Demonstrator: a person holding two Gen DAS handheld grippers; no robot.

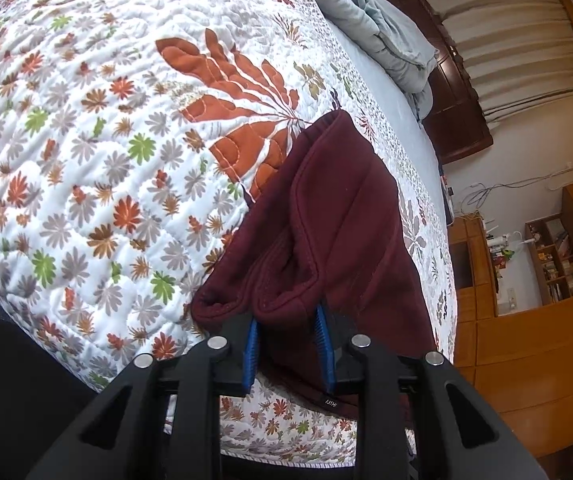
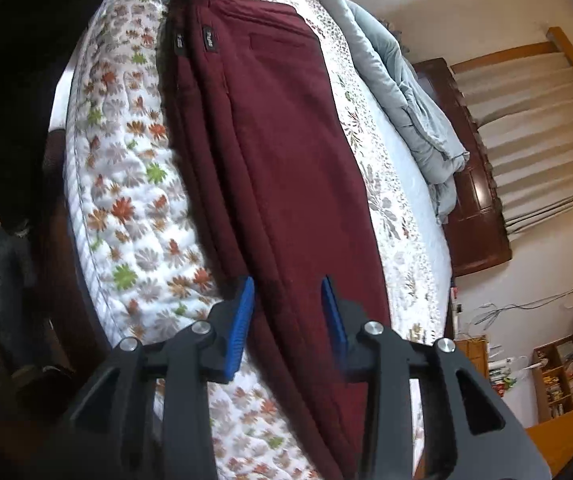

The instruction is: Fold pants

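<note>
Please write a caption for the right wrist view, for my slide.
Right gripper open astride maroon pants lying lengthwise on a floral quilt.

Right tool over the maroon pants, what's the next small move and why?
Probably lower the right tool and close it on the pants: its pads stand apart over the fabric, gripping nothing, while the left tool already pinches the other end.

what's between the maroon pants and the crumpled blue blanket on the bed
Only bare floral quilt: a strip of it separates the pants from the blue blanket. The right wrist view shows it best.
</note>
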